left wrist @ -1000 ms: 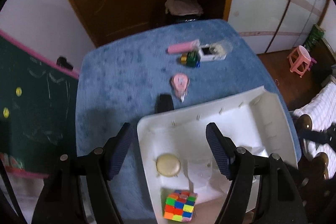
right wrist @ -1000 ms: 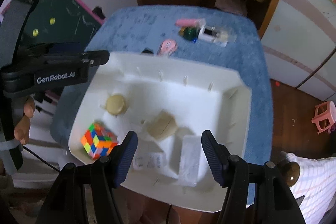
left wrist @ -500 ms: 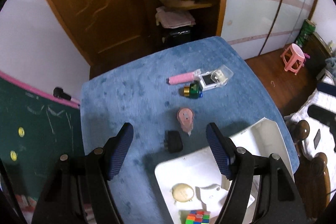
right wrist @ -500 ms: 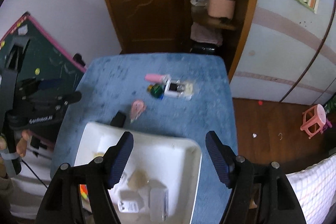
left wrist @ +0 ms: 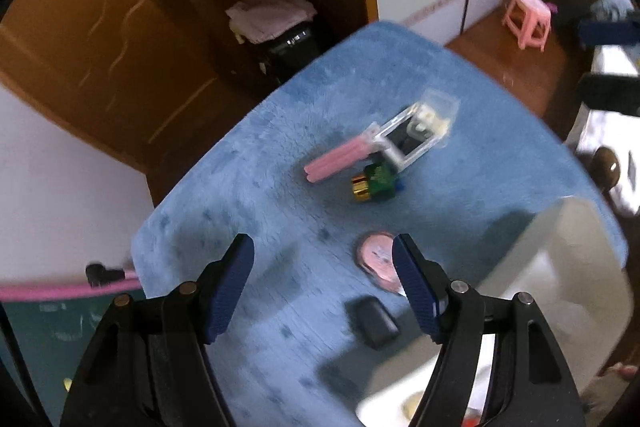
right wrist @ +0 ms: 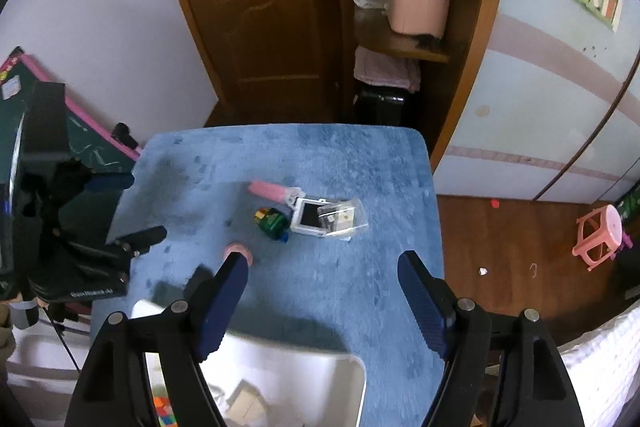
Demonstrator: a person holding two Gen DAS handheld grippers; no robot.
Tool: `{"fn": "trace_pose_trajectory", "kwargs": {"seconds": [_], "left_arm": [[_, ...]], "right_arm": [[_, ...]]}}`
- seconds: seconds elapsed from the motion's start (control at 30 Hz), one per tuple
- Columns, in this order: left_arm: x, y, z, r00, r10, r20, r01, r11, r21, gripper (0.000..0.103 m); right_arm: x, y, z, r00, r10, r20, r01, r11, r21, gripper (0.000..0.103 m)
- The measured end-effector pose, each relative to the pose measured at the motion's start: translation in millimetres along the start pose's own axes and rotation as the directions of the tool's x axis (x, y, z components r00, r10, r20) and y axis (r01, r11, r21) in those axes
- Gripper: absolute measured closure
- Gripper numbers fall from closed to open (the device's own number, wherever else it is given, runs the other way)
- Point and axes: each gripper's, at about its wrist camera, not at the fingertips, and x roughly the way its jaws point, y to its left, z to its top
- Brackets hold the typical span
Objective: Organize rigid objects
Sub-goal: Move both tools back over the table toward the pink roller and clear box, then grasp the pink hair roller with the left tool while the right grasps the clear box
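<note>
White tray (right wrist: 352, 367) has dropped behind both my empty, wide-open grippers (left wrist: 322, 287) (right wrist: 322, 301); loose pieces beyond it come next, starting with the pink disc (left wrist: 378, 261).

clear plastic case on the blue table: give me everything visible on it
The clear plastic case lies flat on the blue table cover, past the white tray. It looks like hard transparent plastic, its lid hinged open to the right. Inside sits a white-framed part with a dark square face. The pink stick meets its left end; the green-and-gold bottle lies against its near-left corner. Neither gripper touches it.
</note>
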Motion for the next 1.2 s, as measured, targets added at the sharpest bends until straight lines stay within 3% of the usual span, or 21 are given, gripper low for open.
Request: {"fn": "trace_pose_trajectory", "kwargs": {"seconds": [0.3, 0.5, 0.87, 1.07, 1.2], "left_arm": [[90.1, 22.0, 28.5, 0.995, -0.062, -0.074, 0.064, 0.998, 0.024, 0.028], [120.3, 18.1, 44.4, 0.992, -0.092, -0.084, 0.098, 0.992, 0.079, 0.028], [146.4, 0.7, 58.8, 0.985, -0.127, -0.113, 0.149, 0.965, 0.216, 0.028], [158.8, 0.8, 65.7, 0.977, -0.162, -0.135, 0.189, 0.958, 0.214, 0.029], [168.6, 0.0, 70.9, 0.97, -0.183, -0.16, 0.215, 0.954, 0.209, 0.037]], "right_arm": [[101.6, -12.6, 11.4, 0.991, -0.014, -0.132, 0.011, 1.0, -0.022, 0.025], [153.1, -19.8, 12.3, 0.981, -0.001, -0.193, -0.002, 1.0, -0.017, 0.025], [206.7, -17.0, 18.0, 0.969, 0.014, -0.246, -0.029, 0.998, -0.058, 0.025], [226.1, -16.6, 18.2, 0.963, 0.035, -0.266, -0.05, 0.998, -0.049, 0.025], [233.8, -15.5, 18.0, 0.961, 0.044, -0.272, -0.061, 0.997, -0.054, 0.025]]}}
